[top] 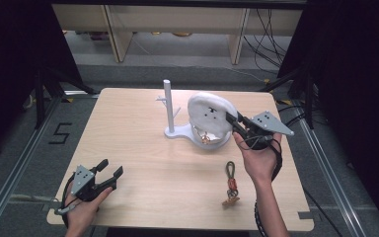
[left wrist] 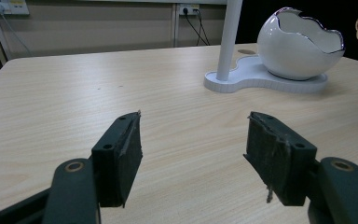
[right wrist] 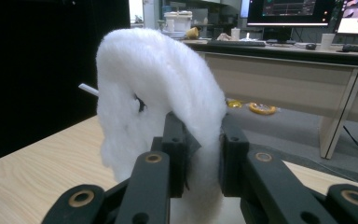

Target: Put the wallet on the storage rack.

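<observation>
At the table's near left corner, the left gripper [top: 109, 172] rests low in the hand, jaws spread wide with nothing between them. Toward the middle stands a white stand [top: 169, 106] with short pegs, its base reaching right under an eggshell-shaped bowl [left wrist: 298, 44]. Above that bowl the right gripper [top: 233, 122] is clamped on the edge of a white fluffy piece [top: 208, 112], perhaps a plush hat, though its shape is hard to read. A keychain [top: 231, 183] lies nearer, to the right. To place the fluffy piece well, keep the pinch firm, move slowly, and clear the bowl's jagged rim and the pegs before letting go.
</observation>
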### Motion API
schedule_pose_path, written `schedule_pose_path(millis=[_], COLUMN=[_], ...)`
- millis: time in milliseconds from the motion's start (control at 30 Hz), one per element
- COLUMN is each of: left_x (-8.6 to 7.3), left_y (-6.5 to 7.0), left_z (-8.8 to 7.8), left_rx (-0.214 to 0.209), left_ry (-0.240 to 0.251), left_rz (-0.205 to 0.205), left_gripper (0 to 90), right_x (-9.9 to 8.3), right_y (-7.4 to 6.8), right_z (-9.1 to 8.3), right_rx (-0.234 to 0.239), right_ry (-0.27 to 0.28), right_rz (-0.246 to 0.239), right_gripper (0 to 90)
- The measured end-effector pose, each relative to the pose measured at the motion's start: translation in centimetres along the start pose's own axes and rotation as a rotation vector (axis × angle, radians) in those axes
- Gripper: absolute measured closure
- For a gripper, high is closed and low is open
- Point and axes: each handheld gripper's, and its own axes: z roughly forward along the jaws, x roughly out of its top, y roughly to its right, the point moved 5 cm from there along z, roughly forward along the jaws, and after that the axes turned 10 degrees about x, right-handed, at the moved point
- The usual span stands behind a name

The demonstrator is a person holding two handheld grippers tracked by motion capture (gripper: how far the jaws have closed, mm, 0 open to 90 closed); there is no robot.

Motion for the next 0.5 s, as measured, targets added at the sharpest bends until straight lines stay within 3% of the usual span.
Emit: schedule_pose_path(millis=[33,67,133,167,300,367,500], left_x=[0.0,0.0,0.1,0.1,0.1,0.1,0.1], left_y=[0.0,-0.1,-0.2,-0.2,-0.1,-0.1,-0.1], left_z=[0.0,-0.2,-0.2,-0.2,-0.2,-0.1,-0.2], left_rx=[0.002,0.011,0.013,0.014,0.012,0.005,0.014], left_ry=[0.001,-0.012,-0.012,-0.010,-0.010,0.005,-0.014], left_rz=[-0.003,0.004,0.005,0.005,0.005,0.002,0.007], left_gripper=[34.9,35.1,35.2,35.3,35.4,35.4,35.4], right_x=[0.1,0.2,0.2,0.4,0.5,0.6,0.7], right_y=[0.0,0.2,0.2,0.3,0.5,0.7,1.1], right_z=[0.1,0.1,0.2,0.4,0.5,0.7,0.9], right_rx=[0.000,-0.002,-0.001,0.008,-0.015,-0.007,-0.015], right_ry=[0.001,0.007,0.004,0.014,0.007,0.020,0.013], right_rz=[0.023,-0.007,0.018,0.008,0.029,0.020,0.015], right_gripper=[77.5,77.5,77.5,77.5,77.5,77.5,77.5])
